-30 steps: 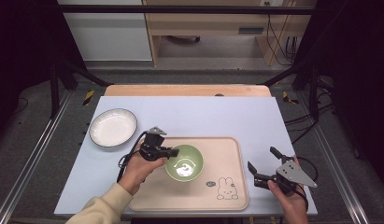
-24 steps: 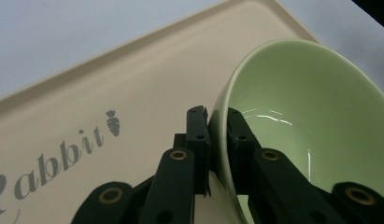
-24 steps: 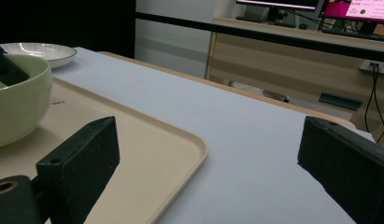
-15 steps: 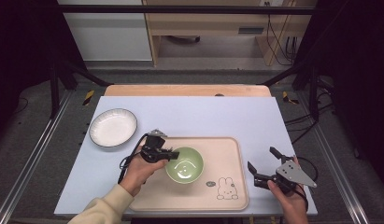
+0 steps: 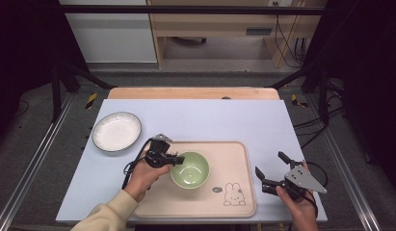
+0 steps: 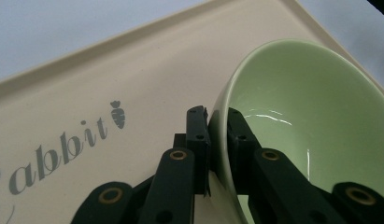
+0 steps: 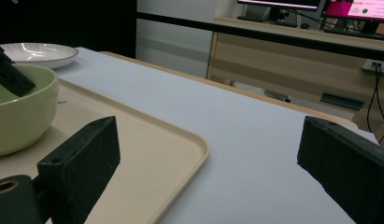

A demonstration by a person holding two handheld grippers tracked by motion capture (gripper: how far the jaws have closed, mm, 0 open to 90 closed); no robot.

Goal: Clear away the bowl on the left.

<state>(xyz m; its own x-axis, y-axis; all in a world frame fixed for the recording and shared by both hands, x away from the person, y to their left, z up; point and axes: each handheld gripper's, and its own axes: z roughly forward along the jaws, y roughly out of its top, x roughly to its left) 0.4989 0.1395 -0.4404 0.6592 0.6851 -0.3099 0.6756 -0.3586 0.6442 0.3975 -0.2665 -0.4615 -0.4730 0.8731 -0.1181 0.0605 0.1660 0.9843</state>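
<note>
Since a second ago: the green bowl (image 5: 190,169) sits a touch farther toward the near edge of the tray (image 5: 234,149); the rabbit print on the bowl's floor no longer shows from above. The right hand has not shifted.

Left gripper (image 5: 172,159): clamped on the bowl's left rim. In the left gripper view one jaw presses the outer wall and the other the inner wall, rim squeezed between them. The bowl (image 6: 302,116) looks tipped in that view, but that camera turns with the hand, so I cannot say.

Right gripper (image 5: 271,172): jaws spread wide, holding nothing, off the tray's right edge over the table (image 5: 205,120). From its own view the bowl (image 7: 21,112) is well off to one side.

White plate (image 5: 116,131): on the table beyond the left hand, clear of the tray.

Judgement: a one-sided rim pinch lets the bowl swing. Keep the squeeze firm, move slowly and low, keep the wrist level, and let the base land flat before letting go.
</note>
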